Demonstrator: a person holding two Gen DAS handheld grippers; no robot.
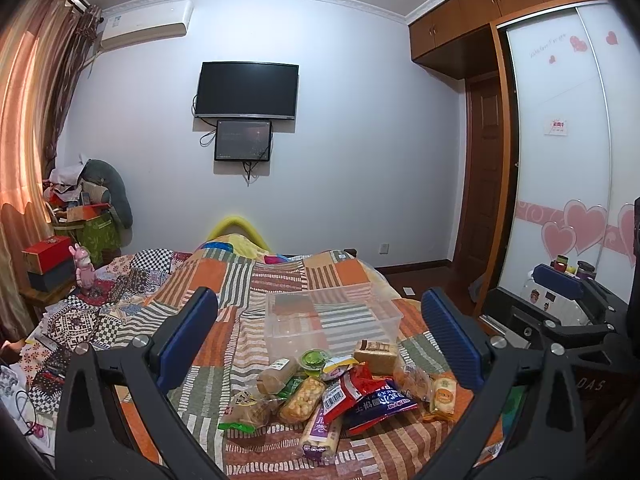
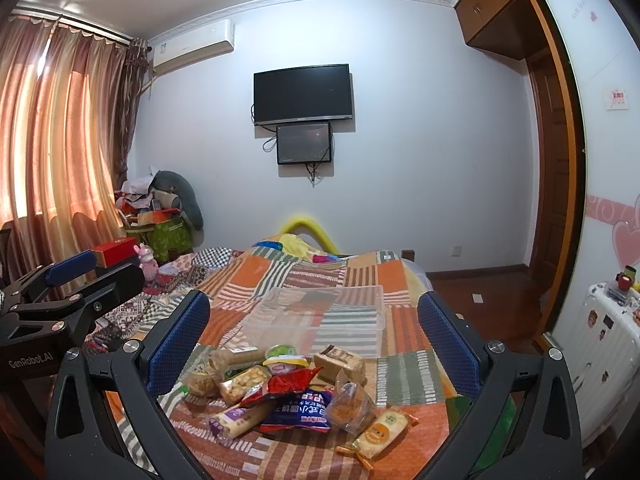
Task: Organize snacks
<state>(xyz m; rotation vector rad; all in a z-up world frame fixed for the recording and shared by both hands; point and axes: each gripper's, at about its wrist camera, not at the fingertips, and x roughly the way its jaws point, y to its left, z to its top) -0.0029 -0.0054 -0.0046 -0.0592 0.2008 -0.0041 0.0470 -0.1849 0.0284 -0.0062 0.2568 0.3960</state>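
Observation:
A pile of packaged snacks (image 1: 340,396) lies on the patchwork bedspread (image 1: 256,280), also in the right wrist view (image 2: 296,396). It holds a blue bag (image 1: 378,404), a red bag (image 1: 348,390), a green jelly cup (image 1: 314,360) and a brown cake block (image 1: 376,354). An empty clear plastic box (image 1: 332,320) stands just behind the pile, also in the right wrist view (image 2: 316,320). My left gripper (image 1: 320,344) is open above the pile and holds nothing. My right gripper (image 2: 314,344) is open above the pile and holds nothing.
The bed's right edge drops to a wooden floor (image 2: 488,304). A white suitcase (image 2: 608,344) stands by the wardrobe at the right. Boxes and a pink toy (image 1: 84,272) sit at the left of the bed. The right gripper shows in the left wrist view (image 1: 560,300).

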